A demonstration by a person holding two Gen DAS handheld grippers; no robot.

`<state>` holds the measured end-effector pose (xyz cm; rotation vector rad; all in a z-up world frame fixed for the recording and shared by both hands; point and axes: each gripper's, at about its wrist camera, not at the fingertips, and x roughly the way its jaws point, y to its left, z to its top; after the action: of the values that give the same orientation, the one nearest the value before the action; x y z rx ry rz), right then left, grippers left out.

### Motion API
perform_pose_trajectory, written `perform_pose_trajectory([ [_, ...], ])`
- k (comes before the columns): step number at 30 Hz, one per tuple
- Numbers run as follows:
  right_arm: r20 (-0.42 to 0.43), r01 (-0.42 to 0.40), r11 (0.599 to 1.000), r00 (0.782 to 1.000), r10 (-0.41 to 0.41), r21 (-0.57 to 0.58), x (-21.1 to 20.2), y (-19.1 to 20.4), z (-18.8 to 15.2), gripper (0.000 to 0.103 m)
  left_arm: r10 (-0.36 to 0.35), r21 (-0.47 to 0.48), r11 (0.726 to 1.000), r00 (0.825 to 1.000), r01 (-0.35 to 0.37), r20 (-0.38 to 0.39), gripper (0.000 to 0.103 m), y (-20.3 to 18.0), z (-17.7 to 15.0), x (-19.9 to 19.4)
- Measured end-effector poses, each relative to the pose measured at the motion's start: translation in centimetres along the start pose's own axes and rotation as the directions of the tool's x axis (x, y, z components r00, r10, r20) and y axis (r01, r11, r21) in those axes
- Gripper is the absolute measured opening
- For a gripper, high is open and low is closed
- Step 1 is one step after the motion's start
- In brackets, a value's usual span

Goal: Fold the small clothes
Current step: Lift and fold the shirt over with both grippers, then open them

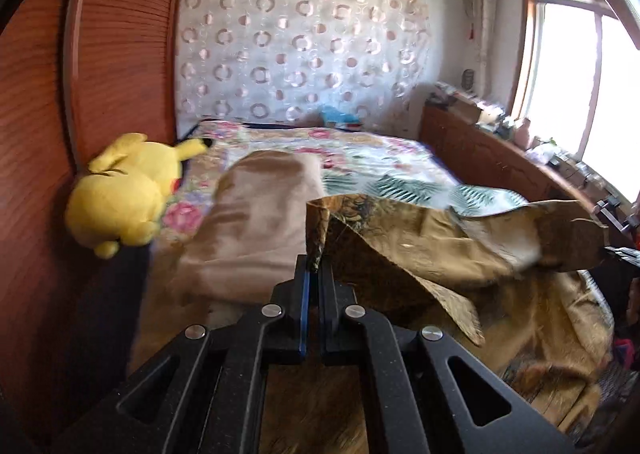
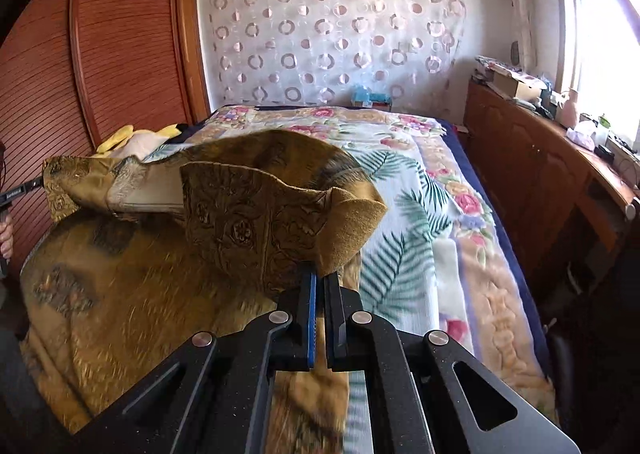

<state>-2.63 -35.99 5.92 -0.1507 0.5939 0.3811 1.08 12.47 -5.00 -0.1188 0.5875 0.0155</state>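
Golden patterned cloth (image 1: 440,250), lifted over the near end of the bed (image 2: 420,189), its far edge pinched at one corner by the left tongs (image 1: 315,268) and at the other by the right tongs (image 2: 320,278). Floral bedspread (image 1: 360,157) beneath; yellow plush toy (image 1: 120,193) far left, beside wooden wardrobe doors (image 2: 120,45); circle-print curtain (image 2: 332,29) on far wall; cluttered wooden cabinet (image 2: 528,141) under window (image 1: 568,73), right.
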Motion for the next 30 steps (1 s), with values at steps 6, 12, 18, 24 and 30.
perform_pose_trajectory([
  [6, -0.101, 0.010, 1.000, 0.995, -0.013, -0.026, -2.0, -0.4, -0.1, 0.003, 0.006, -0.020, 1.000, 0.999, -0.007, -0.048, 0.004, 1.2, -1.4, -3.0],
  [12, -0.116, 0.025, 0.998, 0.993, -0.032, -0.057, -2.9, -0.1, 1.0, 0.010, 0.042, 0.002, 0.999, 0.997, -0.042, -0.062, 0.034, 1.7, -1.6, -2.8],
  [18, -0.110, 0.077, 0.994, 0.990, -0.086, -0.078, -5.0, -1.1, 1.3, 0.021, 0.069, -0.001, 0.998, 0.996, -0.069, -0.055, 0.080, 2.7, -0.9, -2.8],
  [24, -0.054, 0.127, 0.989, 0.990, -0.131, -0.073, -5.4, -1.5, 2.3, 0.048, 0.043, 0.018, 0.999, 0.997, -0.042, -0.056, 0.083, 2.0, 1.6, 0.0],
  [30, -0.011, 0.101, 0.995, 0.995, -0.101, -0.010, -1.9, -2.7, 4.3, 0.048, 0.007, 0.072, 0.997, 0.995, 0.000, -0.100, 0.083, 1.2, 4.5, 4.0],
])
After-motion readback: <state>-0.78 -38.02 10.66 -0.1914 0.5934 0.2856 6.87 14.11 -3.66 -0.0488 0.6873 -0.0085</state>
